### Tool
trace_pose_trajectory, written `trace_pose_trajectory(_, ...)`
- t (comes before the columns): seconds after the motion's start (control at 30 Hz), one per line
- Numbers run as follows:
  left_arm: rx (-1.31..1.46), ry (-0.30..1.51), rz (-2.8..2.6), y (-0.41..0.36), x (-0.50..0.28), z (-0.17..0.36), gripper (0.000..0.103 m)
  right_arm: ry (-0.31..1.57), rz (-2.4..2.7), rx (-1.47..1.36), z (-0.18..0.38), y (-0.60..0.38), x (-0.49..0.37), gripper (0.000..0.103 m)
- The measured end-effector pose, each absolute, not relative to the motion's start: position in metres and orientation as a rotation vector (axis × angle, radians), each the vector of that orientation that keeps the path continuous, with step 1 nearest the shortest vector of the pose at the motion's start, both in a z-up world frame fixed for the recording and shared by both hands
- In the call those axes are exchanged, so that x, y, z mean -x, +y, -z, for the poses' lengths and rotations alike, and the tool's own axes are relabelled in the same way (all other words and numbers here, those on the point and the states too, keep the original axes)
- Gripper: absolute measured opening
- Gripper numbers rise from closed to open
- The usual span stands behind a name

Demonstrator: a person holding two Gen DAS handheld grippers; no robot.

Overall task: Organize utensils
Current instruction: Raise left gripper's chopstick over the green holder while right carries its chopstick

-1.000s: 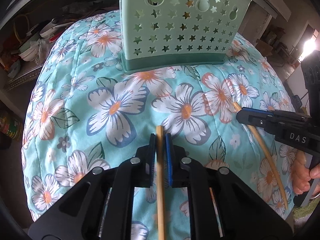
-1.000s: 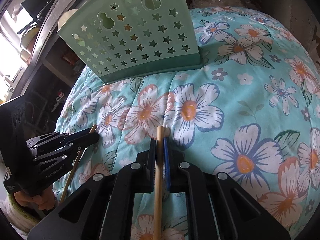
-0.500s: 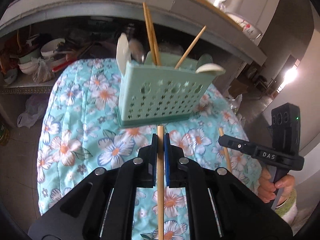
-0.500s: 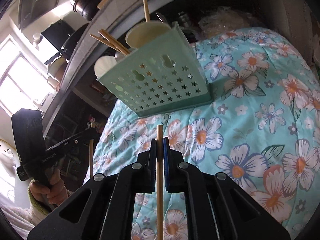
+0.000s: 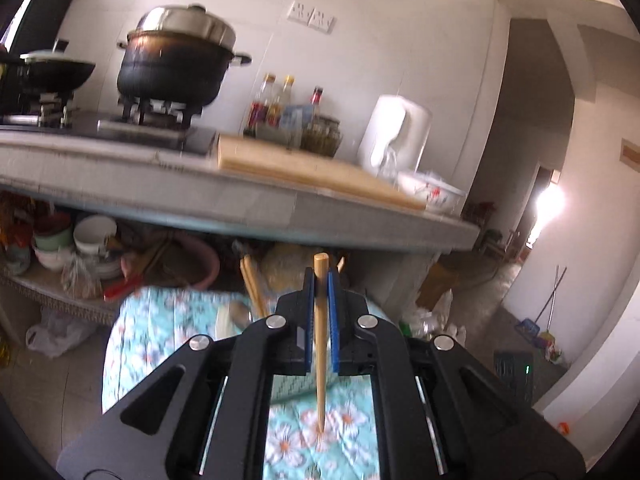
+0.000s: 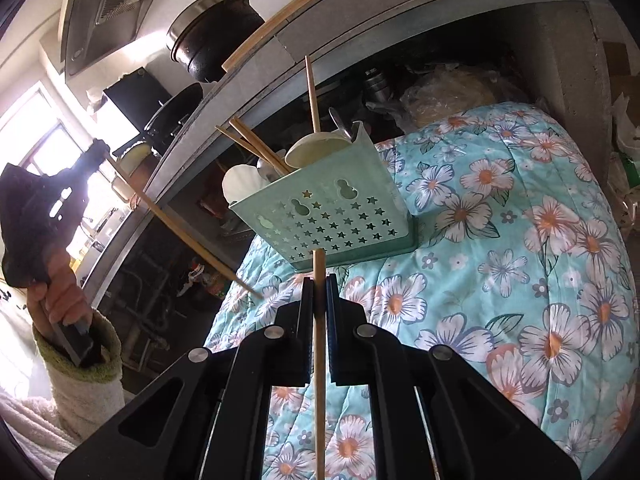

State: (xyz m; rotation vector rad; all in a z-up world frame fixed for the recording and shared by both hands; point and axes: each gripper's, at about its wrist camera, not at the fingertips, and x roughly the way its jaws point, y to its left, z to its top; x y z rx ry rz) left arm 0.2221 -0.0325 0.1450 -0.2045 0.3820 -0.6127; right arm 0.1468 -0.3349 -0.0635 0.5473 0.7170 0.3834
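My left gripper [image 5: 320,280] is shut on a wooden chopstick [image 5: 320,360] that hangs down over the floral cloth [image 5: 160,320]. It is held high, and its body hides most of the basket in the left wrist view. My right gripper [image 6: 319,284] is shut on a second chopstick [image 6: 319,360], just in front of the mint green basket [image 6: 332,216]. The basket holds several chopsticks and pale spoons. In the right wrist view the left gripper [image 6: 96,150] is raised at the far left, its chopstick [image 6: 180,232] slanting down toward the cloth.
A kitchen counter [image 5: 240,196] overhangs behind the basket, bearing a black pot [image 5: 172,64], a cutting board [image 5: 312,168], bottles and a white appliance [image 5: 396,136]. Bowls [image 5: 92,232] crowd the shelf beneath. A hand [image 6: 56,292] in a towelling sleeve holds the left gripper.
Both grippers have risen off the cloth with their chopsticks. The left one rose far more and tilted up, so the counter top fills its view and the basket has dropped behind it.
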Motion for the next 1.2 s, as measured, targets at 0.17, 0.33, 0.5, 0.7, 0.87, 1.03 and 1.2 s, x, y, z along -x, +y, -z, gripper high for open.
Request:
trace_pose_trajectory(0.17, 0.216, 0.292, 0.576, -0.039, -0.238, -0.171, 0.006, 0.723, -0.383, -0.551, 0.065, -0.334, -0.145, 0.006)
trace_pose_trajectory(0.33, 0.237, 0.246, 0.529, -0.041, -0.26, -0.175, 0.006, 0.731, -0.384, -0.55, 0.066, -0.333, -0.147, 0.006)
trace_pose_trajectory(0.5, 0.258, 0.25, 0.511, -0.043, -0.285, -0.164, 0.006, 0.748, -0.387, -0.547, 0.069, -0.33, -0.153, 0.006)
trace_pose_trajectory(0.7, 0.283, 0.297, 0.511, -0.049, -0.308, -0.135, 0.006, 0.774, -0.386, -0.543, 0.074, -0.327, -0.16, 0.006)
trace_pose_trajectory(0.87, 0.308, 0.346, 0.522, -0.055, -0.322, -0.109, 0.006, 0.789, -0.381, -0.534, 0.076, -0.326, -0.165, 0.006)
trace_pose_trajectory(1.03, 0.334, 0.399, 0.547, -0.059, -0.329, -0.082, 0.006, 0.799, -0.373, -0.532, 0.078, -0.326, -0.169, 0.006)
trace_pose_trajectory(1.2, 0.353, 0.463, 0.584, -0.063, -0.333, -0.063, 0.006, 0.804, -0.367, -0.529, 0.079, -0.326, -0.17, 0.006)
